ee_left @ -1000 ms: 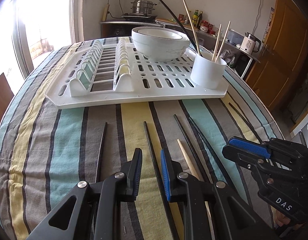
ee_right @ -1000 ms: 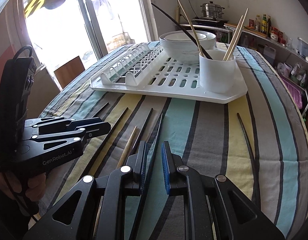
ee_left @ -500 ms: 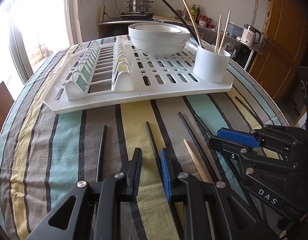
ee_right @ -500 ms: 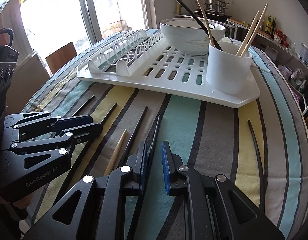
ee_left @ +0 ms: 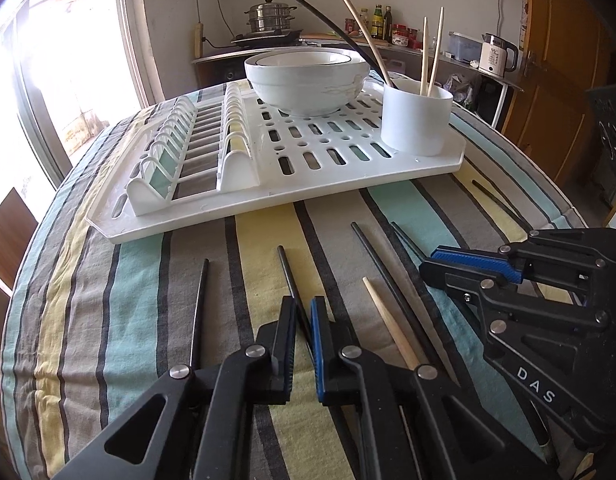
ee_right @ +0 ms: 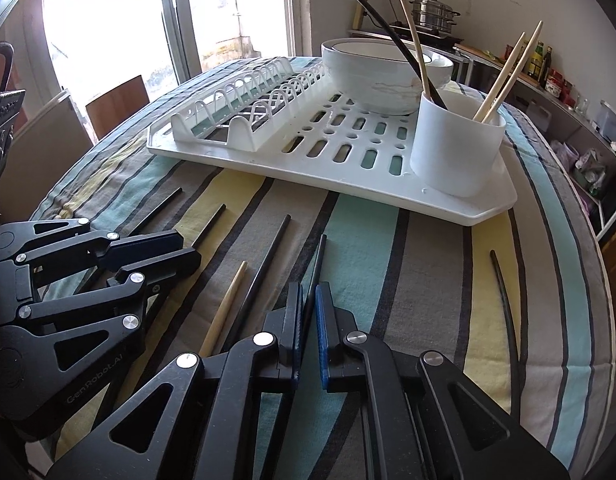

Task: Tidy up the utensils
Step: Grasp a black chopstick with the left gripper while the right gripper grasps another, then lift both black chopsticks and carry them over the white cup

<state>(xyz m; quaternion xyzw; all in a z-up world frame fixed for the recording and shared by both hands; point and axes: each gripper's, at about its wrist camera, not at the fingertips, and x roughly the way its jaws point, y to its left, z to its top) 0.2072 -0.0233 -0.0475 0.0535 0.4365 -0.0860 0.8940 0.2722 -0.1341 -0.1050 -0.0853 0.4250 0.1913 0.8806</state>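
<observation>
Several black chopsticks and one wooden chopstick (ee_left: 390, 326) lie on the striped tablecloth in front of a white dish rack (ee_left: 340, 184). A white utensil cup (ee_left: 416, 118) on the rack holds wooden and black chopsticks. My left gripper (ee_left: 303, 322) hangs low over a black chopstick (ee_left: 289, 274), its jaws narrowly apart on either side of it. My right gripper (ee_right: 308, 312) straddles another black chopstick (ee_right: 317, 264) the same way, jaws narrowly apart. Each gripper shows in the other's view, the right one (ee_left: 460, 266) and the left one (ee_right: 184, 248).
Stacked white bowls (ee_left: 308, 80) sit at the back of the rack. A lone black chopstick (ee_right: 506, 308) lies far right near the table edge (ee_right: 596, 280). Chairs (ee_right: 116, 102) stand at the left by the window.
Both grippers have moved forward and lower toward the chopsticks, and their jaws have narrowed slightly around them. The right gripper has moved closer to the left one.
</observation>
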